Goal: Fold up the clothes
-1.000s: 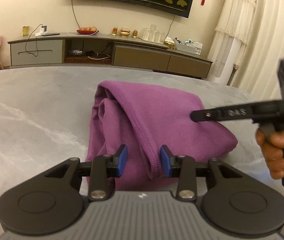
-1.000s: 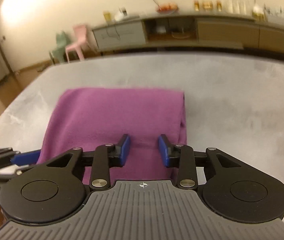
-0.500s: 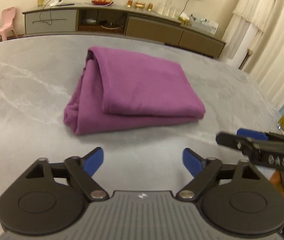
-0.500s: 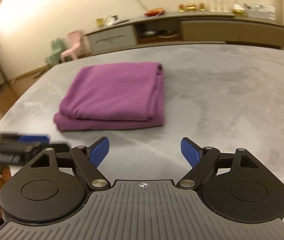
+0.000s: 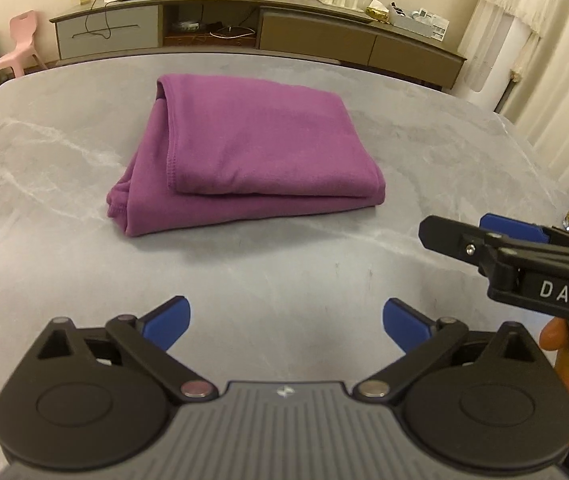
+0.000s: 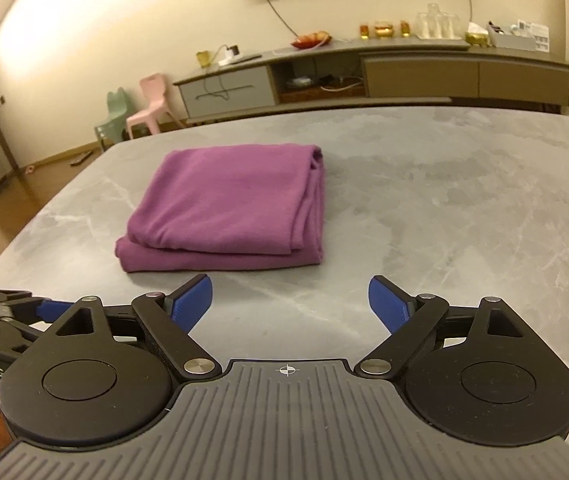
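Nearest to us, at the bottom of each wrist view, our two grippers hang over bare grey marble; the left gripper point(image 5: 286, 316) has its blue fingers point(image 5: 166, 322) spread as wide as they go, with nothing between them but bench; the right gripper point(image 6: 290, 300) is at the last of its opening, its fingers point(image 6: 190, 300) also splayed wide and holding nothing. From the left wrist view we see the right gripper side-on at the right edge, a hand point(image 5: 564, 376) wrapped round its handle, and it too is clear of the cloth.

Just beyond the fingertips, apart from both grippers, lies the purple garment point(image 5: 244, 160) on the bench point(image 5: 44, 168); it sits as a compact rectangle, a smaller upper layer resting on a wider lower one, with a stitched hem running along its left side and the fold closed on the right.

We judge the fold done, or nearly so; doing this step well means keeping both sets of fingers wide and lifted so no pad drags a layer, then checking the stack; the lower layer pokes out along the near edge, so if we tidy it, we should nudge that edge gently rather than re-grip.

Farther off stand a long sideboard point(image 6: 364, 76) and small plastic chairs point(image 6: 152, 100) against the wall.
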A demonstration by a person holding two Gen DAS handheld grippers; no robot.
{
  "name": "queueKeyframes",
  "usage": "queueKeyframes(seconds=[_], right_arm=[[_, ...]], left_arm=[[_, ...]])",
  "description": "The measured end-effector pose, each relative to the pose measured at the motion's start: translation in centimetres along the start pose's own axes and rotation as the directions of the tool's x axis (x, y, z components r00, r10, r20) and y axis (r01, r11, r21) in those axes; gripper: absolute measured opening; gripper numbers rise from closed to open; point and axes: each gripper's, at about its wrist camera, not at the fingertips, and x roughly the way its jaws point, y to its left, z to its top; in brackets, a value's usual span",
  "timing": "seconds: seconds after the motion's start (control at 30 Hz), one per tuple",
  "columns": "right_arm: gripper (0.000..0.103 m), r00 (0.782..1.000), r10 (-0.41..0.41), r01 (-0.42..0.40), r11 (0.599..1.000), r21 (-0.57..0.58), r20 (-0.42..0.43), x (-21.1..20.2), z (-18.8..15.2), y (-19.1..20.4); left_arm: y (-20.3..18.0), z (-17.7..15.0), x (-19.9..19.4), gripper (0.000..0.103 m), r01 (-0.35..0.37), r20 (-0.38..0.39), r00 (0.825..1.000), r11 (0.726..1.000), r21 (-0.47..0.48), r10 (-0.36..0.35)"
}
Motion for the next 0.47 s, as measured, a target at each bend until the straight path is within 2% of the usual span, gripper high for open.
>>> queueKeyframes(seconds=[0.27, 0.47], right_arm=[[0.085, 1.0, 0.016, -0.016, 1.0, -0.016, 0.001, -0.15, 0.0, 0.22], [0.086, 1.0, 0.017, -0.017, 1.0, -0.026, -0.001, -0.12, -0.06, 0.51]], left_arm=[[0.15, -0.5, -0.89, 0.103, 0.006, 0.041, 0.999, 0.999, -0.044, -0.004], [-0.31, -0.85, -0.54, 0.103, 0.006, 0.008, 1.0, 0.999, -0.04, -0.005]])
